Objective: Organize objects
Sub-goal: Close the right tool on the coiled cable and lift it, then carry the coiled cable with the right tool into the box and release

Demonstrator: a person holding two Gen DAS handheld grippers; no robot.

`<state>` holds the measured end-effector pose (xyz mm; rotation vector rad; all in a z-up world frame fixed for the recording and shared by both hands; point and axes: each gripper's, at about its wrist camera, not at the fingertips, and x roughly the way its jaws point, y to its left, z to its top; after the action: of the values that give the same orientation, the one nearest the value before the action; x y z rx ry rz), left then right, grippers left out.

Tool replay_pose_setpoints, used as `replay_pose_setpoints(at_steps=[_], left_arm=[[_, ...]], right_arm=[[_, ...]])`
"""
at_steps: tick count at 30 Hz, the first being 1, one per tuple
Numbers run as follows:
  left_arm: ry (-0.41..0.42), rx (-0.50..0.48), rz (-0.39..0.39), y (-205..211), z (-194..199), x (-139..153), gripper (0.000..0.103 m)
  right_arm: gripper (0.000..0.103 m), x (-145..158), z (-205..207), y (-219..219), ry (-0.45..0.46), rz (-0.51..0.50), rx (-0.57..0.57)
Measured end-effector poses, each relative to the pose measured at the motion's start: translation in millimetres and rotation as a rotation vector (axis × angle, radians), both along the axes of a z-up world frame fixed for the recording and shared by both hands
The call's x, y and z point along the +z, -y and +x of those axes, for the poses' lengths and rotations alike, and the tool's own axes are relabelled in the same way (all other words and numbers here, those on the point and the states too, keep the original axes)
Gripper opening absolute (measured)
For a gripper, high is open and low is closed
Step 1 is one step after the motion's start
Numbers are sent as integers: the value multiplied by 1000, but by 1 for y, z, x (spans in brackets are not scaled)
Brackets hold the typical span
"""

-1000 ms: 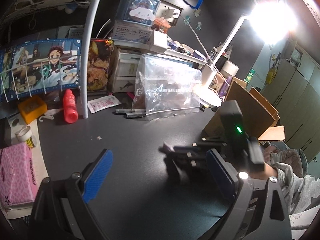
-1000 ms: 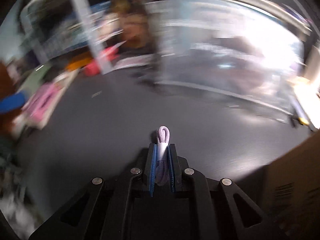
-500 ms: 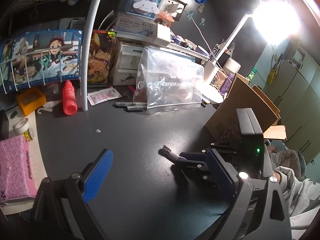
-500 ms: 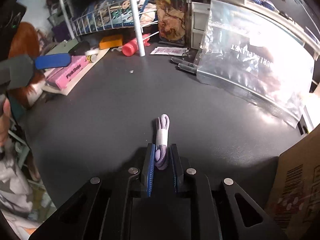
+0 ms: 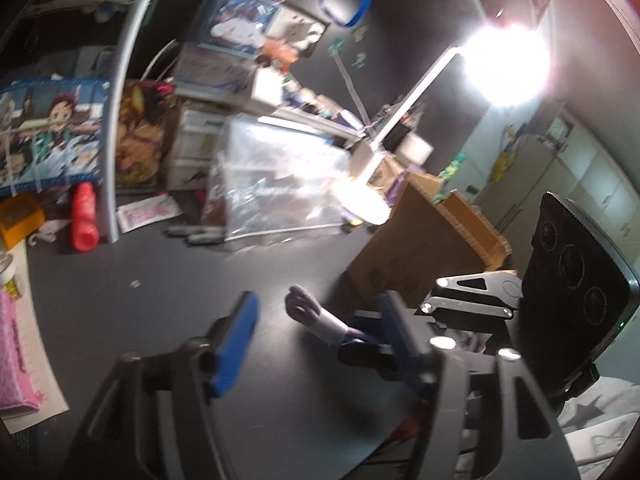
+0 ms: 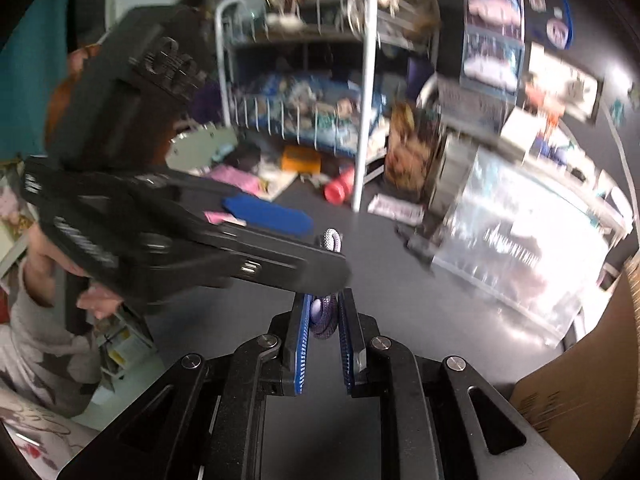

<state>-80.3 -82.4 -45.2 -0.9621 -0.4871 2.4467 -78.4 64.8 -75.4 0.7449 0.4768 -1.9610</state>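
Right gripper (image 6: 323, 344) clamps the coiled purple braided cable (image 6: 325, 316), soft and light; left gripper (image 5: 316, 332), closing around its free looped end, pads not yet pressing.

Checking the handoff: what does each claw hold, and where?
Right claw pinches the coiled purple cable at one end; left claw is closing around its other end.

My left gripper (image 5: 320, 344) is a matte black frame of linked bars with flat blue pads on its fingertips (image 5: 236, 340) and silver screw heads at the pivots. My right gripper (image 6: 324, 340) matches it: black arms with triangular cut-outs, round silver screws, ribbed blue pads. Its housing carries a dark plate with three round lenses and a small green light. My sleeve (image 6: 36, 344) is pale grey with darker star shapes.
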Motion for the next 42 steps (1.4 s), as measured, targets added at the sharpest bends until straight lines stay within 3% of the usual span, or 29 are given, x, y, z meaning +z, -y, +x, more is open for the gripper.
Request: replay_pose_setpoints(at_steps=[3, 6, 18, 27, 34, 37, 39, 41, 42], left_arm=[[-28, -10, 19, -7, -1, 16, 30], [-52, -7, -20, -17, -4, 31, 22], [-92, -110, -127, -106, -51, 76, 22], [-23, -212, -204, -187, -94, 76, 22], [24, -257, -316, -234, -109, 66, 22], [36, -245, -354, -243, -112, 62, 35], [27, -221, -364, -241, -110, 62, 64], [14, -201, -348, -237, -107, 65, 74], [8, -191, -339, -234, -106, 67, 79]], right_arm=[[9, 18, 5, -4, -27, -19, 2], [9, 32, 7, -13, -61, -29, -3], [9, 70, -21, -79, -114, -55, -121], [9, 75, -64, -153, -9, -57, -231], [10, 62, -83, -193, 73, -52, -280], [12, 55, -88, -202, 91, -56, -299], [16, 52, -87, -206, 93, -50, -303], [33, 52, -87, -209, 93, -51, -308], [37, 52, -87, -211, 88, -53, -311]])
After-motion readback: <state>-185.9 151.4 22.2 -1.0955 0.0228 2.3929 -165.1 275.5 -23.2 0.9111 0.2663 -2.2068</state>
